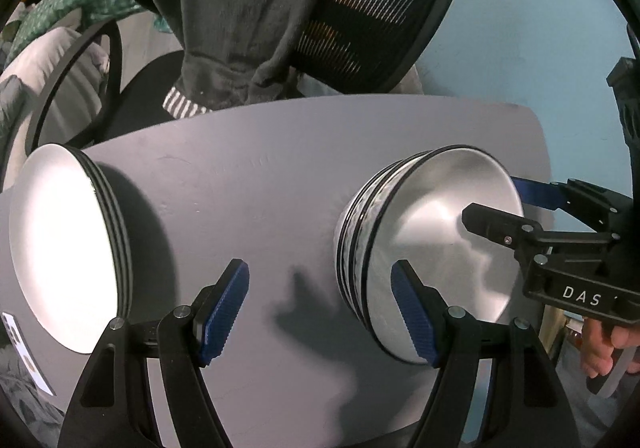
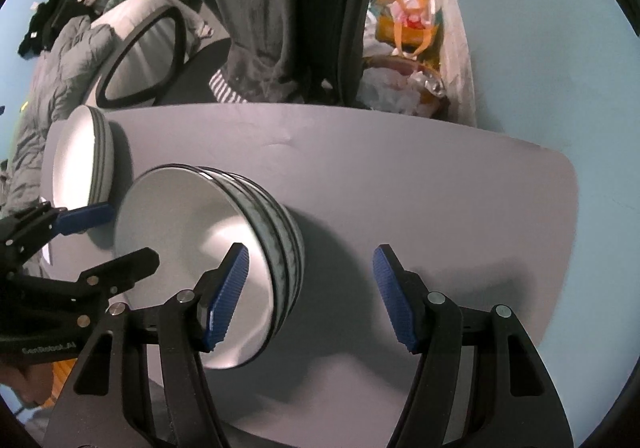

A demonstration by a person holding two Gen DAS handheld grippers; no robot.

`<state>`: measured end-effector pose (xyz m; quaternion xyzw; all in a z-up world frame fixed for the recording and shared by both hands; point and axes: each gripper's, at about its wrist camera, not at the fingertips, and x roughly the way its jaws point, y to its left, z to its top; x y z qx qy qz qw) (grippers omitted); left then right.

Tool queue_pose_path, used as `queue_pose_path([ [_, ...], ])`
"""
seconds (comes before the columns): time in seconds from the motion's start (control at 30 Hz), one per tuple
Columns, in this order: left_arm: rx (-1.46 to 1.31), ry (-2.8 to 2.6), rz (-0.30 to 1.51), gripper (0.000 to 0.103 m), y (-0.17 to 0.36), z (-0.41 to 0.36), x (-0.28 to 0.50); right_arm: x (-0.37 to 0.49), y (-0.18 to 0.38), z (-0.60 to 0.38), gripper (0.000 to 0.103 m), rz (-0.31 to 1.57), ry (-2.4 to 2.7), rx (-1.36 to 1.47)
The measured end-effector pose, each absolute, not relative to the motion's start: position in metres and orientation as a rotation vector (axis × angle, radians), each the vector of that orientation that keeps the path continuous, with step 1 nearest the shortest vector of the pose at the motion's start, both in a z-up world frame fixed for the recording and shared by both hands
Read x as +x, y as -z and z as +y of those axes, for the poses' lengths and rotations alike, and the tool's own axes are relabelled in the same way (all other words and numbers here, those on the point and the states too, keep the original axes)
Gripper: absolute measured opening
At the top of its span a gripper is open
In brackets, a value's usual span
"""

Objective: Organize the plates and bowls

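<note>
**Sorting stage complete or nearly so: both grippers free above two finished stacks**

Status. The grey table (image 1: 248,184) carries two piles. The stack of plates (image 1: 68,248) sits at the left end; the stack of bowls (image 1: 424,248) sits well apart from it, toward the right and near the middle of the table. No loose plate or bowl is visible in either view, so the grouping step appears done.

Grippers. The left gripper (image 1: 320,312) hangs over the bare table between the two stacks, jaws wide and holding nothing. The right gripper (image 2: 312,296) hangs just right of the bowls, jaws likewise wide and empty; its left finger shows in front of the top bowl's interior. Contact there cannot be confirmed.

Next move (judgement). If any adjustment remains, it calls for squaring a stack: approach a rim edge-on and close gently.

Materials and shapes.
- Plates: flat, round, matte white face, dark rim lines.
- Bowls: deep, conical, smooth pale interior with soft sheen, mottled grey outer wall, dark rims; nested. Likely hard, glazed and slippery under the ribbed blue pads (image 2: 228,296).
- Table: smooth, rounded corners.
</note>
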<state>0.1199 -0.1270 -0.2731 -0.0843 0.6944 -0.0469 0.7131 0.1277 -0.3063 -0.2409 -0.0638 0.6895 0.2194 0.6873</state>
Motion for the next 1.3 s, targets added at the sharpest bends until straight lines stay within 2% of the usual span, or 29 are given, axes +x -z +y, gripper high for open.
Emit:
queue_pose_path([
  [0.3,-0.194,0.123,1.582,0.075,0.288,-0.134,0.125,0.136,0.260,-0.306,0.065,1.597,-0.530,-0.119],
  [0.4,-0.205,0.131,1.591,0.075,0.291,-0.135,0.126,0.137,0.262,-0.304,0.062,1.604,-0.551,-0.103],
  [0.77,-0.320,0.180,1.616,0.074,0.300,-0.134,0.131,0.139,0.265,-0.295,0.041,1.636,-0.618,-0.077],
  [0.83,-0.351,0.209,1.618,0.067,0.300,-0.134,0.131,0.139,0.265,-0.295,0.038,1.643,-0.624,-0.073],
  [0.9,-0.378,0.234,1.626,0.053,0.300,-0.136,0.132,0.138,0.266,-0.293,0.034,1.647,-0.632,-0.074],
  [0.97,-0.377,0.247,1.624,0.045,0.298,-0.138,0.133,0.137,0.267,-0.293,0.033,1.656,-0.633,-0.070],
  [1.3,-0.340,0.238,1.622,0.034,0.290,-0.136,0.133,0.133,0.265,-0.290,0.030,1.667,-0.609,-0.059],
])
